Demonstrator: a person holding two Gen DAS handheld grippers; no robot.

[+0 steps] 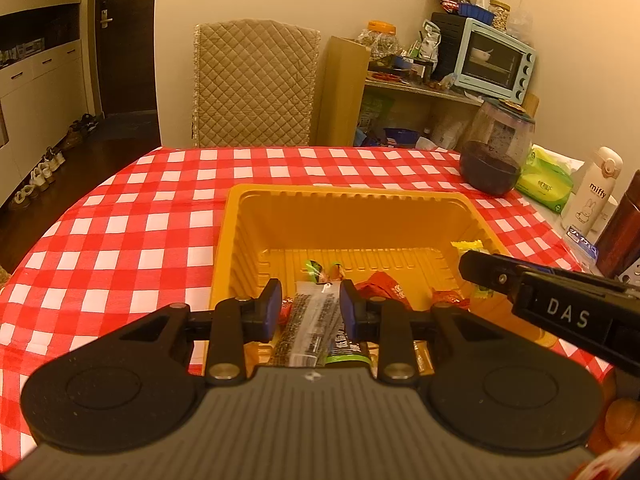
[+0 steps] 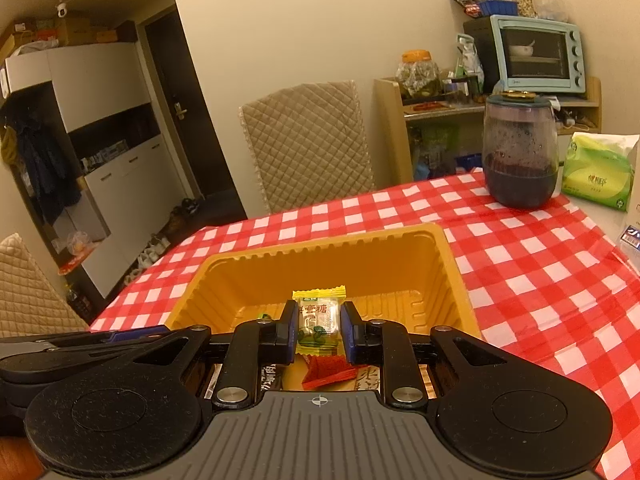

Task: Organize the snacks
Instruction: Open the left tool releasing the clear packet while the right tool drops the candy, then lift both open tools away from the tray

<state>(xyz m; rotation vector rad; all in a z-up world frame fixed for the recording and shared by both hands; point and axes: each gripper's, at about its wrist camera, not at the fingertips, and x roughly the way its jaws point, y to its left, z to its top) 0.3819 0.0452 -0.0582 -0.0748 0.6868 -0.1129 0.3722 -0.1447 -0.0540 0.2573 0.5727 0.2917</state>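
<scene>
- Your bench (image 1: 120,216) wears a red-checked cloth; beyond it stand a quilted chair (image 1: 256,84), a cluttered shelf with a small blue oven (image 2: 538,54), a dark jar (image 2: 520,152) and a green tissue pack (image 2: 598,172).
- The yellow tray (image 1: 352,216) sits mid-bench and already holds several wrapped snacks.
- Your left hand-held gripper (image 1: 310,304) is clenched on a long silver-wrapped bar (image 1: 308,328) above the tray's near end. Lower it onto bare tray floor before you let go.
- Your right hand-held gripper (image 2: 318,326) grasps a small yellow candy packet (image 2: 319,318) over the tray. Set it down away from the bar so that nothing piles up, I'd judge.
</scene>
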